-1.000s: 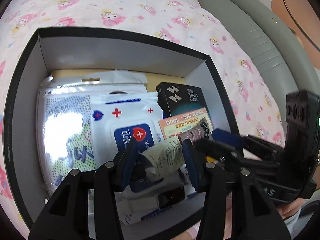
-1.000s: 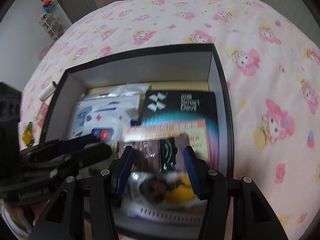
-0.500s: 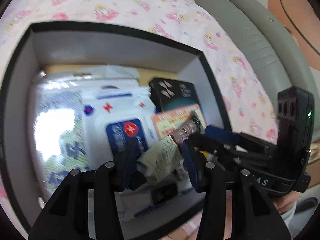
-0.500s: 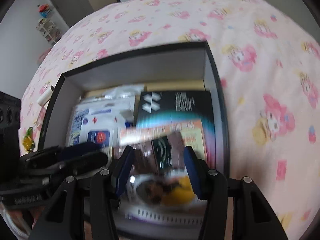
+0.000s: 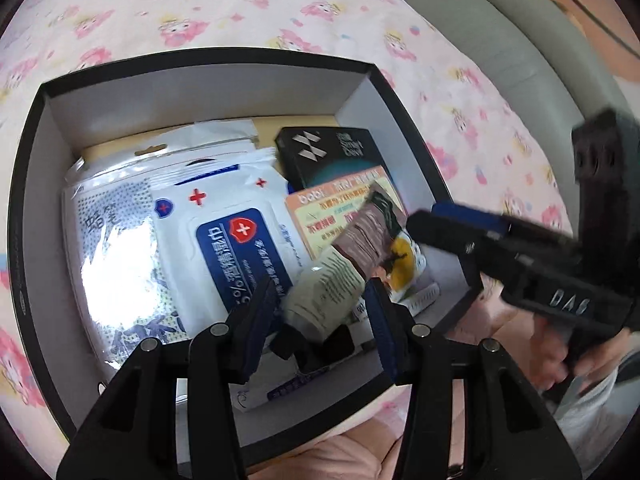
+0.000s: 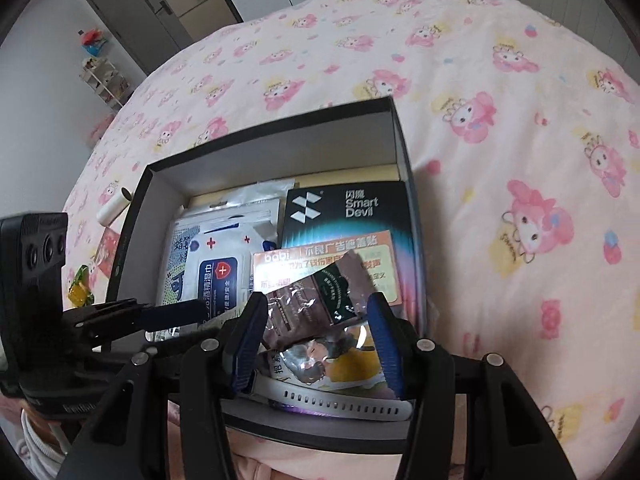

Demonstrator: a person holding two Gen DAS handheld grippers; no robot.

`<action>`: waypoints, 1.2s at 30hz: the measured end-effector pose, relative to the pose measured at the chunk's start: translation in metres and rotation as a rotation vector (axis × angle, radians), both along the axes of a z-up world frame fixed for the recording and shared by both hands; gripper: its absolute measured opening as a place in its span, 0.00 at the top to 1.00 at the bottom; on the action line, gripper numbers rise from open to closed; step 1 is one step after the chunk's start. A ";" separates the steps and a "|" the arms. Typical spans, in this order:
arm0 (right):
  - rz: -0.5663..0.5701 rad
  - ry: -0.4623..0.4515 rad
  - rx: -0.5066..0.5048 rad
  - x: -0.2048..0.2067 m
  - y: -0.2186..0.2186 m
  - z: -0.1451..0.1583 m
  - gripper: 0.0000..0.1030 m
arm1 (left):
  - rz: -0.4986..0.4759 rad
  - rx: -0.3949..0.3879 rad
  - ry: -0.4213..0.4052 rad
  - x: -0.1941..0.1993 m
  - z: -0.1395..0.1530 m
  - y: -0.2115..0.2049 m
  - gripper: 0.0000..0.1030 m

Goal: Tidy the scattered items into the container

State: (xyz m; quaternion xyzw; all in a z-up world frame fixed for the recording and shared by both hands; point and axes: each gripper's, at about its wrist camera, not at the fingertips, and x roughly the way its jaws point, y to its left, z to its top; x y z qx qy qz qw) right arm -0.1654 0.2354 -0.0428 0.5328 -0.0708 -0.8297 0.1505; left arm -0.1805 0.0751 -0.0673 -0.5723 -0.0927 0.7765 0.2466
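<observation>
A black box (image 5: 208, 58) with grey inner walls lies on the pink-patterned bed, and both grippers hang over its near end. My left gripper (image 5: 320, 304) is shut on a cream bottle (image 5: 324, 288) whose black cap points back toward me. My right gripper (image 6: 318, 308) is shut on a brown snack packet (image 6: 316, 292) that sticks out past its fingertips. In the left wrist view that packet (image 5: 372, 232) and the right gripper (image 5: 432, 220) come in from the right. The left gripper (image 6: 192, 310) shows side-on in the right wrist view; the bottle is hidden there.
Inside the box (image 6: 280, 124) lie a wipes pack (image 5: 236, 240), a black "Smart Devil" carton (image 6: 352, 208), an orange card (image 6: 320, 252), a yellow packet (image 5: 400, 268) and a white strap (image 6: 340, 400). A white tube (image 6: 114, 204), a red packet (image 6: 108, 248) and a green candy (image 6: 80, 288) lie left of it.
Both grippers shifted slightly over the box's near end, each with its item still held. In the left wrist view the right gripper has drawn away to the right.
</observation>
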 end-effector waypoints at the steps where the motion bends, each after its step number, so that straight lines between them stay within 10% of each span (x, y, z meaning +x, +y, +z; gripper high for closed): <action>1: 0.010 0.008 0.002 0.000 -0.001 0.002 0.54 | -0.006 -0.018 -0.001 -0.001 -0.002 0.003 0.53; 7: -0.007 -0.084 -0.106 -0.002 0.001 -0.015 0.54 | -0.027 -0.083 -0.032 0.001 -0.009 0.000 0.52; 18: 0.013 -0.086 -0.083 0.013 -0.009 -0.027 0.54 | 0.017 -0.144 0.033 0.002 -0.009 0.001 0.49; 26: 0.007 -0.066 -0.038 0.020 -0.012 -0.025 0.54 | 0.088 -0.042 0.022 0.001 -0.002 -0.020 0.51; 36: -0.001 -0.044 0.024 0.023 -0.009 -0.028 0.54 | 0.043 -0.140 0.065 0.013 -0.001 -0.002 0.51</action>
